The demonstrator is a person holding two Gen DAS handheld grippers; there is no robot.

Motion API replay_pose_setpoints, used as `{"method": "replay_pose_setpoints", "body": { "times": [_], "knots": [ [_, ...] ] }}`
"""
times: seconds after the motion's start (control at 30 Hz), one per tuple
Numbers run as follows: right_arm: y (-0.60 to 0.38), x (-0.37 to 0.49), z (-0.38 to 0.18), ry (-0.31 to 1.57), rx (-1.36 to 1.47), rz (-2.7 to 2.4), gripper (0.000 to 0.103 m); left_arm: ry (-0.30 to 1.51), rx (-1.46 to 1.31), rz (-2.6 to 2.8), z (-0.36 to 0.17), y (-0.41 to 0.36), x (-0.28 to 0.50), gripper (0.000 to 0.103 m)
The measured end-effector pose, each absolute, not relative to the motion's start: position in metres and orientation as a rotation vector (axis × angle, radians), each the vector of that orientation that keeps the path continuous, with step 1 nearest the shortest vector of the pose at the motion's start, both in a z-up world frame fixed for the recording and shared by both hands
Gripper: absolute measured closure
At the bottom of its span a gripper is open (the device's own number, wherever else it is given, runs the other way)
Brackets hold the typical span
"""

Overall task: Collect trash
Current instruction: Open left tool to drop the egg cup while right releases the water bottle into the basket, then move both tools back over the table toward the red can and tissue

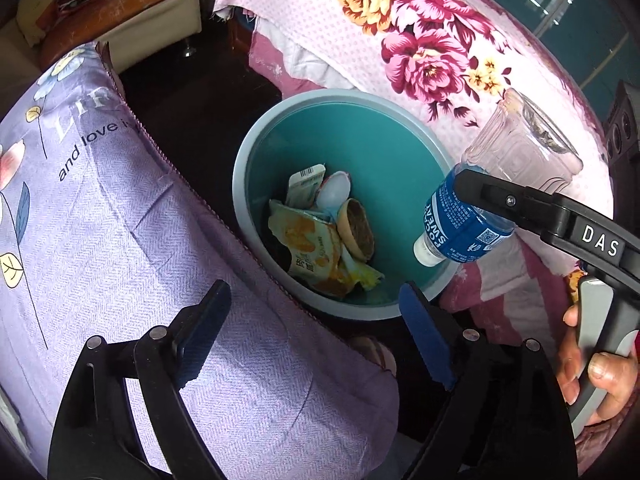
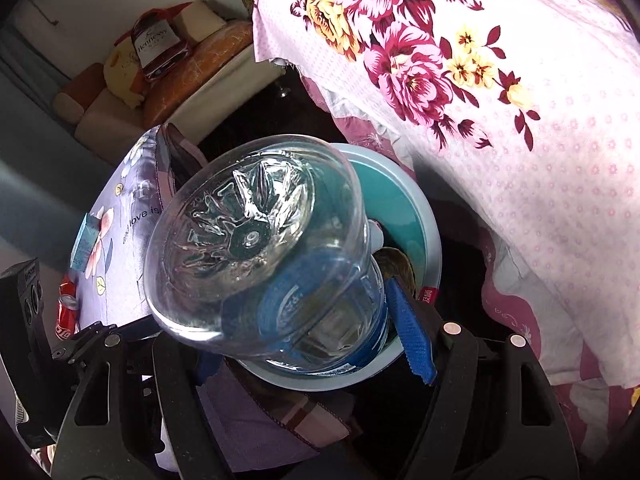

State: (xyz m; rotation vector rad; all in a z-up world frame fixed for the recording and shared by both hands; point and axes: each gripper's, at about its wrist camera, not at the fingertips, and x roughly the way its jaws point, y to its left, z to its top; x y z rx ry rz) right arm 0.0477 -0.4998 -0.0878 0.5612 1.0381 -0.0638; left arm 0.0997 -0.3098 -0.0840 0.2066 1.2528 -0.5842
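Note:
A teal trash bin (image 1: 304, 132) with a grey rim stands on the dark floor between two beds. It holds several wrappers (image 1: 316, 244) and other scraps. My right gripper (image 1: 476, 200) is shut on a clear plastic bottle (image 1: 460, 228) with a blue label and a white cap, held cap-down over the bin's right rim. In the right wrist view the bottle (image 2: 256, 264) fills the middle, base toward the camera, with the bin (image 2: 428, 240) behind it. My left gripper (image 1: 316, 332) is open and empty above the bin's near rim and the purple bedding.
A purple floral pillow or quilt (image 1: 100, 208) lies left of the bin. Pink floral bedding (image 1: 440, 40) is on the right. A red can (image 2: 66, 308) and a small blue carton (image 2: 84, 244) lie on the purple bedding. A sofa (image 1: 132, 12) stands at the back.

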Motion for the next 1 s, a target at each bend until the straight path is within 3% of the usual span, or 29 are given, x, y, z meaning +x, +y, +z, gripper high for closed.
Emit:
{"method": "replay_pose_setpoints", "body": {
  "times": [0.7,1.0],
  "knots": [
    [-0.459,0.049,-0.108,1.177,0.501,-0.032,0.034,1.214,0.122,-0.578,-0.064,-0.272,0.088,0.012],
    [-0.438,0.05,-0.096,1.19,0.462,-0.019,0.029,1.201,0.08,-0.561,-0.058,-0.243,0.085,0.012]
  ]
}}
